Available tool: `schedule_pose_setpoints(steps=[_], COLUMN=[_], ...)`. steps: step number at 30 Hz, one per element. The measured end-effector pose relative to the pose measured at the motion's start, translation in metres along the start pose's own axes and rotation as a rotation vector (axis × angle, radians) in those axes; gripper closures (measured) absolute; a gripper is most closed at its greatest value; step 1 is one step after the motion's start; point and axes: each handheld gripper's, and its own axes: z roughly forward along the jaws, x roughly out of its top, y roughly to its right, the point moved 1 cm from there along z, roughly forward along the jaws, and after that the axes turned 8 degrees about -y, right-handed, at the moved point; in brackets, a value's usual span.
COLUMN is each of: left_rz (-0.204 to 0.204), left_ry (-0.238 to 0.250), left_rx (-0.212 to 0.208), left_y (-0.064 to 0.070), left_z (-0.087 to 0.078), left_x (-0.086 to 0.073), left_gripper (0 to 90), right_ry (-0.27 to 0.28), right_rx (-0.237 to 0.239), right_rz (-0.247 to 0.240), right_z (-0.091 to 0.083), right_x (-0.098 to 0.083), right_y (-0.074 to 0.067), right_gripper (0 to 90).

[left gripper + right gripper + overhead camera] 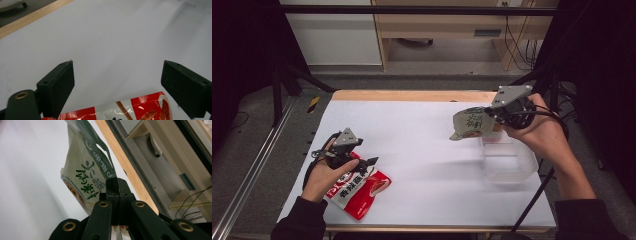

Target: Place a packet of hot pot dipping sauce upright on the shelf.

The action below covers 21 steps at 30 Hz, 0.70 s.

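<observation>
Right gripper (492, 116) pinching beige snack pouch (472, 124), held above desk (422, 130) at 2 o'clock, over clear container (508, 162). Left gripper (364, 162) spread, at 8 o'clock, over red snack packet (359, 192) lying flat.

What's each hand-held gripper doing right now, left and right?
Left hand-held gripper: open, jaws wide over the red snack packet, not gripping.
Right hand-held gripper: shut on the pale green packet, lifted off the table.

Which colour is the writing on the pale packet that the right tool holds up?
Dark green, clearest in the right gripper view on the pale packet.
</observation>
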Motion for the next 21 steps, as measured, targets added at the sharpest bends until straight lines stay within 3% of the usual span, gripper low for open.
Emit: schedule_pose_setpoints(steps=[13,21], left_rz=[-0.005,-0.005], left_ry=[0.006,0.0], left_rx=[0.002,0.005], left_y=[-0.002,-0.002], left_z=[-0.002,-0.001], left_x=[-0.001,-0.002], left_gripper=[11.9,11.9], right_ry=[-0.016,-0.042], right_rx=[-0.045,-0.058], right_rz=[0.06,0.093], right_z=[-0.01,-0.006], right_x=[-0.026,-0.048], right_y=[0.018,0.026], right_gripper=[90.0,90.0])
